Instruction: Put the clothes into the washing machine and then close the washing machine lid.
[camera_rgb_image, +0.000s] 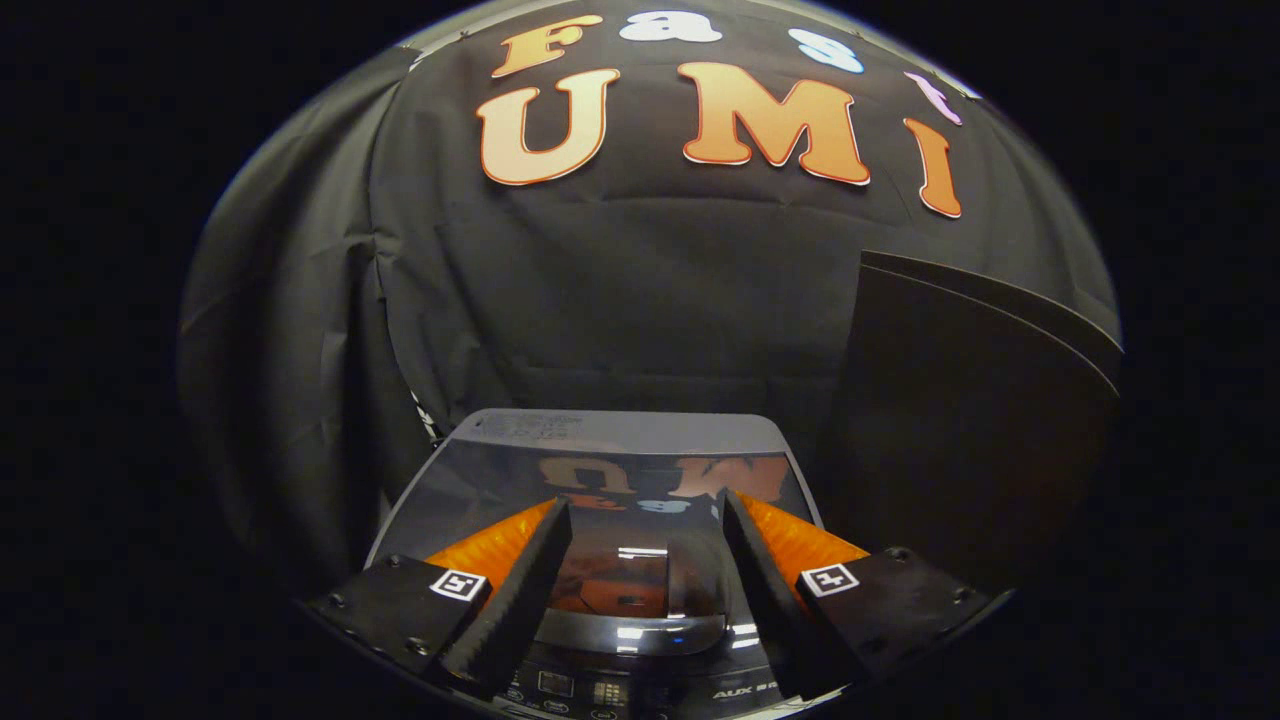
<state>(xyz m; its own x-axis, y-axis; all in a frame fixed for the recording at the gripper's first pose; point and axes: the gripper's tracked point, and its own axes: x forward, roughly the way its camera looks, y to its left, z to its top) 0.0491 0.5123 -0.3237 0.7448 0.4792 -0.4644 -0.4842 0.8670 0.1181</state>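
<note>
Nearest the camera, the gripper (645, 520) has its two fingers spread wide with nothing between them, hanging just above the front of the small grey top-loading washing machine (470, 470). Below the fingers, along the machine's front edge, runs its dark control panel (620, 690) with small buttons and a display too small to make out. Just ahead of that panel, between the fingers, sits the curved dark handle lip (630, 630) of the glossy dark glass lid (480, 490), which lies flat over the tub and mirrors the booth wall; the lid reaches back to the machine's grey rear edge. No clothes are visible, so whether they are inside under the lid cannot be told. Beyond the machine's right rear corner stands a tall dark flat panel (960, 400), and the black cloth wall (620, 290) closes the scene behind. With the lid apparently down, the task looks at or near its end; the next move would likely be to check the lid is seated, then lift the open fingers clear.
</note>
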